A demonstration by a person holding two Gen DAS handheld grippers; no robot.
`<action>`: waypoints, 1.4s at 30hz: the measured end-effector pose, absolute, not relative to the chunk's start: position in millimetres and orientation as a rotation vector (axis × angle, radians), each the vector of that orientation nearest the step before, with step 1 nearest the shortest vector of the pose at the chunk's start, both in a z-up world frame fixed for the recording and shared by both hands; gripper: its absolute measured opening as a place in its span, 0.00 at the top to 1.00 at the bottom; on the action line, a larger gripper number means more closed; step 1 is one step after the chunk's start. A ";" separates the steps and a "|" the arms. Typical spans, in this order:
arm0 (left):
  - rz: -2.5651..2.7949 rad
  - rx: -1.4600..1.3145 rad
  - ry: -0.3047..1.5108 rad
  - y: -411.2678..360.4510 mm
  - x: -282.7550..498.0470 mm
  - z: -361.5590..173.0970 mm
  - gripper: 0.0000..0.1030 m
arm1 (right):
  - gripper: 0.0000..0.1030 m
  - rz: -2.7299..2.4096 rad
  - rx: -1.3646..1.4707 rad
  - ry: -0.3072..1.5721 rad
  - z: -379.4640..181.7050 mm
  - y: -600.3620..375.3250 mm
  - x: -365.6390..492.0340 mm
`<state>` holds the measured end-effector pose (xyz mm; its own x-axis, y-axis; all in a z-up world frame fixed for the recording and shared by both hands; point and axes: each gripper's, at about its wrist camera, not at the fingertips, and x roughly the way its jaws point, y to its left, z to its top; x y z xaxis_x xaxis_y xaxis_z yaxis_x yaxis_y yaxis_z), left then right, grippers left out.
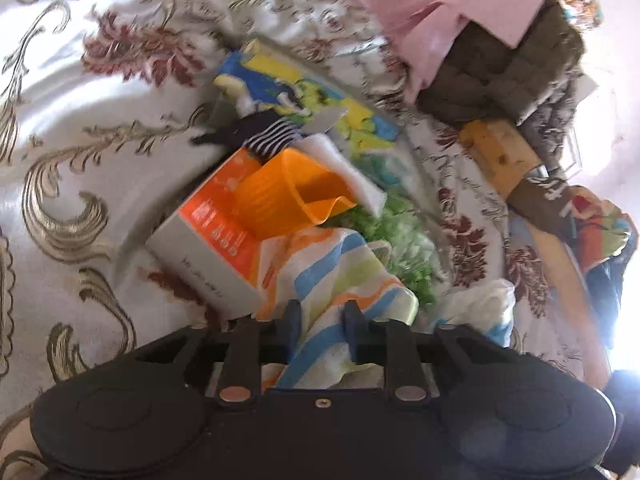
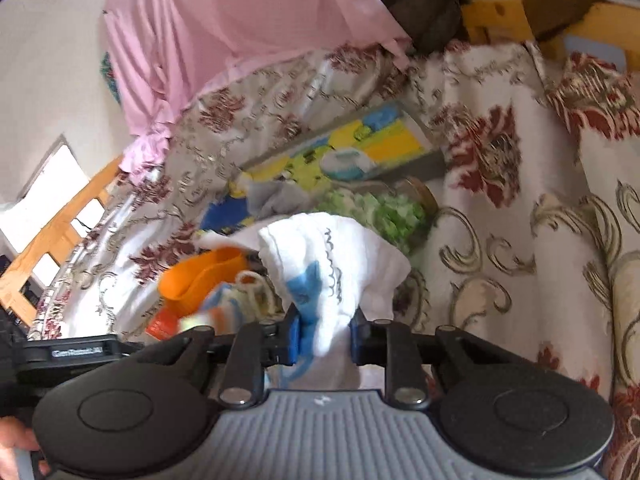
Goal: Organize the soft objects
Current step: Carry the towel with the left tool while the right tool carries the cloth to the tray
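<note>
The striped towel [image 1: 340,272] lies on the floral bedspread [image 1: 80,120] against an orange-and-white box [image 1: 216,232], pinched between the left gripper [image 1: 322,316] pads. The white cloth [image 2: 340,264] bunches above the pile, clamped by the right gripper [image 2: 325,334].

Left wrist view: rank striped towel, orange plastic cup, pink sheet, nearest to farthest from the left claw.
1. Pastel-striped towel, pinched in the left claw.
2. Translucent orange plastic cup, just beyond, on the orange-and-white box.
3. Pink fabric sheet, far top right.
</note>
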<state>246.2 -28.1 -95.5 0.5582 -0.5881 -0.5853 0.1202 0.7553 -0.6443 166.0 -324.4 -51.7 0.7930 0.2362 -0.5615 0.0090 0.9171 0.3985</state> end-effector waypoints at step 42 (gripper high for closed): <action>-0.534 -0.730 0.754 -31.7 220.2 -56.3 0.83 | 0.74 0.193 0.344 0.491 -34.7 -313.9 151.2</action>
<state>220.2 -31.7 -56.3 0.6203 -0.6639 -0.4177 0.1746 0.6361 -0.7516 151.2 -313.9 -34.7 0.8655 0.2621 -0.4269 -0.0986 0.9247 0.3678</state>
